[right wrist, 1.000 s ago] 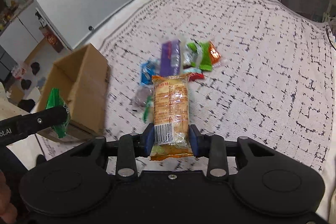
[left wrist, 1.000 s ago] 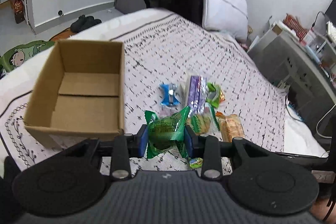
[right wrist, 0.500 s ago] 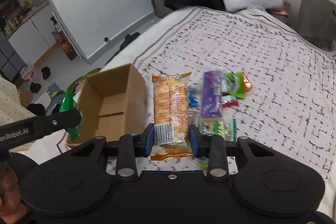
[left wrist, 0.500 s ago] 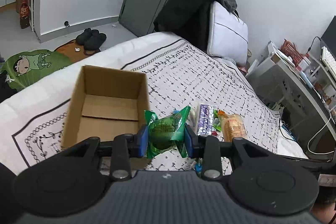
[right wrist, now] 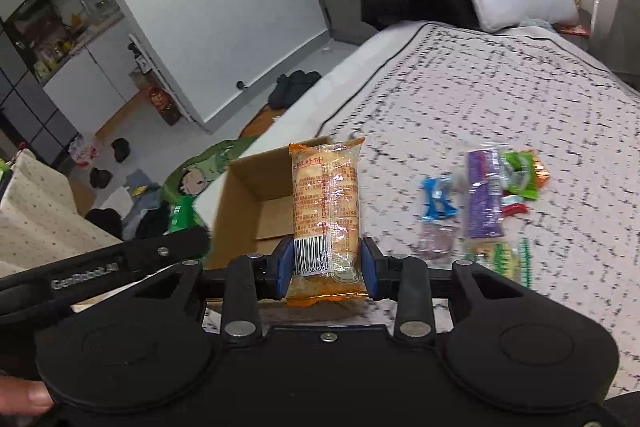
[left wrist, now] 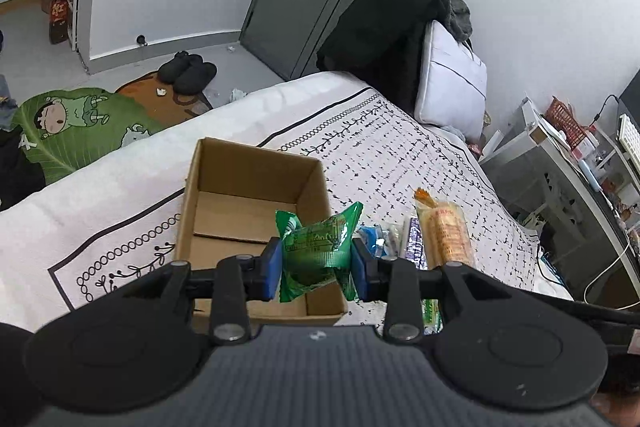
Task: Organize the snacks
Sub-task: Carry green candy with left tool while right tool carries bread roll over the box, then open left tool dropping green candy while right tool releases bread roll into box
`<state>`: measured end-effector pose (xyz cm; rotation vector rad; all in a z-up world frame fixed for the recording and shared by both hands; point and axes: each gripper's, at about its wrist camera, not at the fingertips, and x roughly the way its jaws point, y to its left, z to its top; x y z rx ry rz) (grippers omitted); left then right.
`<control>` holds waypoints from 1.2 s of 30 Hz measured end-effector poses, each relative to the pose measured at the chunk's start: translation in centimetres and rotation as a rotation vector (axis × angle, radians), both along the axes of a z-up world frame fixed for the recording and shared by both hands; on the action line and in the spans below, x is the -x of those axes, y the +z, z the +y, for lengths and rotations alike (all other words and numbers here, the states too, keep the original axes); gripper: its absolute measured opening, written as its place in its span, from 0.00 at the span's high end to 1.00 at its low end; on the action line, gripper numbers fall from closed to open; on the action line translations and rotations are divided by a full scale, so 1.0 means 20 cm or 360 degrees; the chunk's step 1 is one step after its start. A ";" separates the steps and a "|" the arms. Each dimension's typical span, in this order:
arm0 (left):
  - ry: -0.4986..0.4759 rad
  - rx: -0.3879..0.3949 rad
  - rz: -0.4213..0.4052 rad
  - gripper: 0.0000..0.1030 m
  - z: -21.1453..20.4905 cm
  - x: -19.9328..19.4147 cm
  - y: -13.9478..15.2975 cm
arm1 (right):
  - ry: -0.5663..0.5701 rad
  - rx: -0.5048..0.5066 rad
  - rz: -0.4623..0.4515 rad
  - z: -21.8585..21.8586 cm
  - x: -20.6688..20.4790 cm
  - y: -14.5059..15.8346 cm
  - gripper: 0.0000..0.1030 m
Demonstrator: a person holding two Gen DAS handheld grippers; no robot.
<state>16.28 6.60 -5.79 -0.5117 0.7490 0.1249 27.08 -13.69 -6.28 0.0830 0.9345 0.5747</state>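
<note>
— Above the cardboard box, seen from the left wrist: left tool clenched on the green packet, which hangs over the box's near right corner.

— And the right wrist view?

— Right tool grips the orange biscuit pack upright, just right of the box, over its near wall (the other snacks lie on the bed, well right of the box).

— Advice?

— Bring both past the box's rim, lower inside, then let go one at a time.

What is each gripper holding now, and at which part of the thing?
The left gripper holds a green snack packet across its middle. The right gripper holds an orange biscuit packet near its lower end, at the barcode.
</note>
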 end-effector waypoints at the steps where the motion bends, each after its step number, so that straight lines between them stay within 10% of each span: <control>1: -0.0001 0.0012 0.0001 0.66 0.02 0.00 0.00 | 0.0007 0.0000 0.0001 0.02 0.00 0.00 0.67; 36: 0.0118 0.0362 0.0223 0.56 0.40 -0.12 -0.37 | 0.0053 0.0075 0.0181 0.40 -0.03 -0.32 0.67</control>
